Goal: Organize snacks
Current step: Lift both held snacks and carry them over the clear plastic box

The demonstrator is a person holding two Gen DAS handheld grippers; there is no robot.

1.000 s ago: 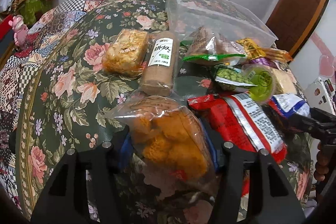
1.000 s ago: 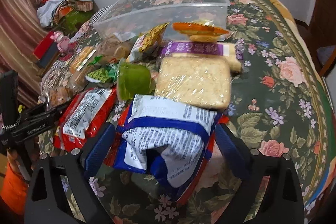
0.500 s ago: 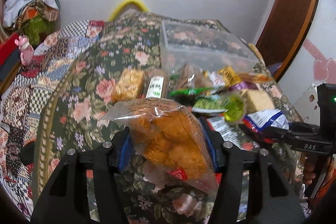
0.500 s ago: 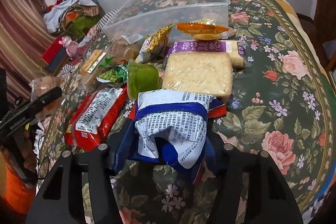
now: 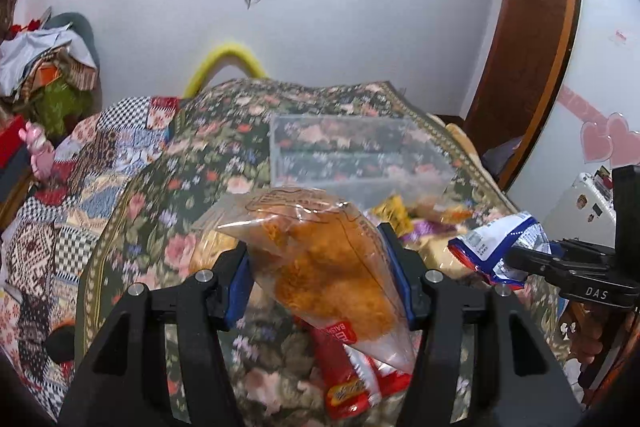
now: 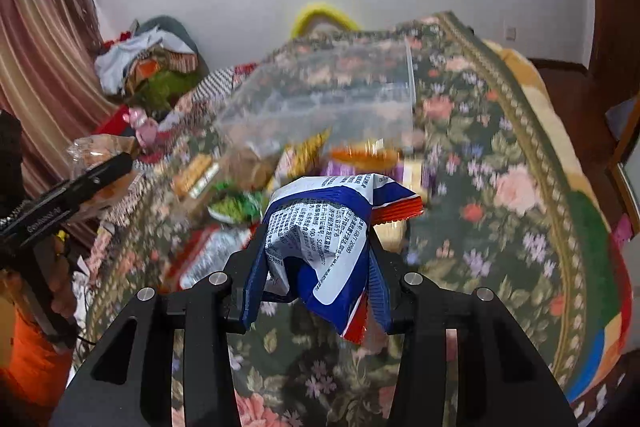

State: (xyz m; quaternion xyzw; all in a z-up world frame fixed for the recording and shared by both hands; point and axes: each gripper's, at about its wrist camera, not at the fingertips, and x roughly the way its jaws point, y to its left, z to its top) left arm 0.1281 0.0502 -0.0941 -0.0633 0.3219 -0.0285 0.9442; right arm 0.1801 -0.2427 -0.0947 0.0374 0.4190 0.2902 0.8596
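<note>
Both hand-held grippers rose; left (image 5: 320, 267) clamps the orange snack bag (image 5: 328, 267); right (image 6: 316, 259) just closed onto the blue-white packet (image 6: 320, 227).

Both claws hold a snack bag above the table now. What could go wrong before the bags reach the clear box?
1. The right claw, whose jaws have just been closing, pinches the blue and white bag only by crumpled wrapper, so it might slip out.
2. The left claw squeezes the clear bag of orange snacks; the brittle pieces may crush.
3. The clear box lies beyond the loose snacks, and a hanging bag could knock the red packet.
</note>
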